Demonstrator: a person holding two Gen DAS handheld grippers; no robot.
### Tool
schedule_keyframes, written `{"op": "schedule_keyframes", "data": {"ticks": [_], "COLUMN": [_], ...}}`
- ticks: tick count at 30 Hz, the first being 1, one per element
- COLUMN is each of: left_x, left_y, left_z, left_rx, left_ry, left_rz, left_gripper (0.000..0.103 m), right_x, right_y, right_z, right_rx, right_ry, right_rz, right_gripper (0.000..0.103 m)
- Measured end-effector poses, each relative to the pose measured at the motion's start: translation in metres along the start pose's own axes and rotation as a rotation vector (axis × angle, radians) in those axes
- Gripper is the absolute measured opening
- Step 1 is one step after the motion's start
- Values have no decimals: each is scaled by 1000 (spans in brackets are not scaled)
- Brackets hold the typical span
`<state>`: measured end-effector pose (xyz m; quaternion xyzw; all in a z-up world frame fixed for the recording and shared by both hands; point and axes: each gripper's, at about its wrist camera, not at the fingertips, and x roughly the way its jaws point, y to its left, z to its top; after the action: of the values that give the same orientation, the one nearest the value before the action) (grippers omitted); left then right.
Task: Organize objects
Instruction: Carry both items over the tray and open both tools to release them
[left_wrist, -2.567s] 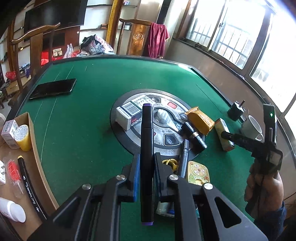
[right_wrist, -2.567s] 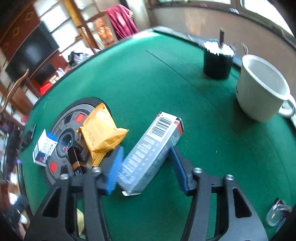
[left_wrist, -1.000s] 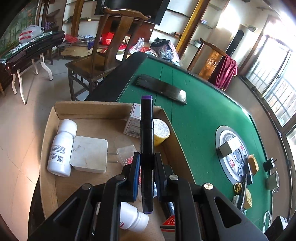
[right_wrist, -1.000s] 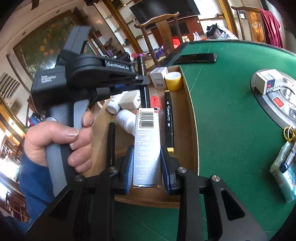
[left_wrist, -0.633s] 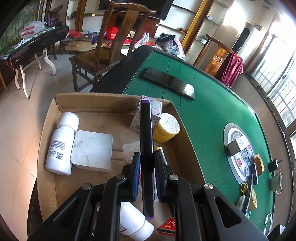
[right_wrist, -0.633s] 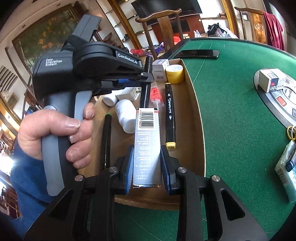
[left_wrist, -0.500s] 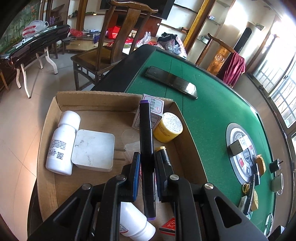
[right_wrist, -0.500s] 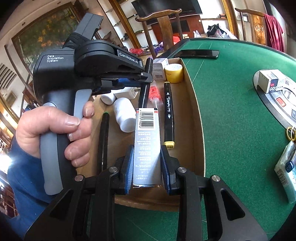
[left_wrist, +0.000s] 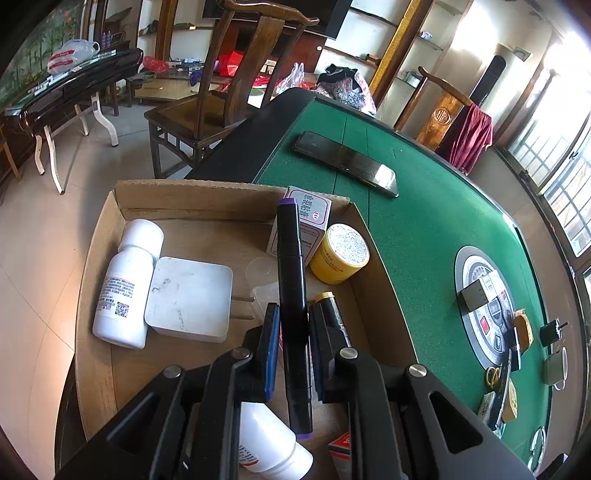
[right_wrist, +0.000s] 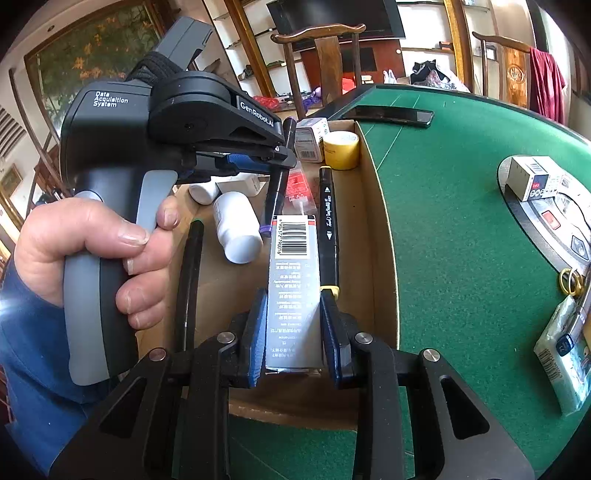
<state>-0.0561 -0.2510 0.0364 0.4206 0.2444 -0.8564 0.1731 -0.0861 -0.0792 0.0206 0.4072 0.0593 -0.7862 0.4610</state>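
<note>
My left gripper (left_wrist: 291, 314) stands over the cardboard box (left_wrist: 229, 199) with its jaws spread a little; the black marker with purple ends (left_wrist: 291, 280) sits loosely between them, tilted. The same marker (right_wrist: 275, 184) hangs from the left gripper in the right wrist view. My right gripper (right_wrist: 293, 314) is shut on a grey carton with a barcode (right_wrist: 293, 266), held above the box's near end (right_wrist: 295, 402).
In the box lie two white bottles (left_wrist: 125, 280), a white charger (left_wrist: 188, 299), a yellow jar (left_wrist: 340, 254), a small carton (left_wrist: 306, 218) and a black yellow-tipped marker (right_wrist: 328, 229). A phone (left_wrist: 347, 162) and several items at the round hub (left_wrist: 487, 302) lie on the green table.
Both grippers carried their objects from the table centre to above the box. In the last half second the left jaws have parted slightly and the marker has tilted and slid lower.
</note>
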Motion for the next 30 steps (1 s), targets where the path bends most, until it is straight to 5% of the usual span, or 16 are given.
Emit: {"op": "schedule_keyframes", "data": {"ticks": [3, 9, 18, 30], "left_x": [2, -2, -7, -10], "left_y": [0, 1, -10, -59], "left_z": [0, 1, 0, -16], "left_rx": [-4, -18, 2, 155], "left_ry": [12, -2, -32, -47], "left_rz": [8, 7, -37, -103], "left_gripper": [16, 43, 44, 45], "right_x": [-3, -10, -18, -39], "right_y": [0, 1, -4, -25], "right_z": [0, 1, 3, 3], "right_rx": [-6, -19, 7, 82], "right_ry": [-9, -37, -62, -119], "right_rz": [-15, -24, -12, -3], "right_gripper": [27, 28, 28, 28]}}
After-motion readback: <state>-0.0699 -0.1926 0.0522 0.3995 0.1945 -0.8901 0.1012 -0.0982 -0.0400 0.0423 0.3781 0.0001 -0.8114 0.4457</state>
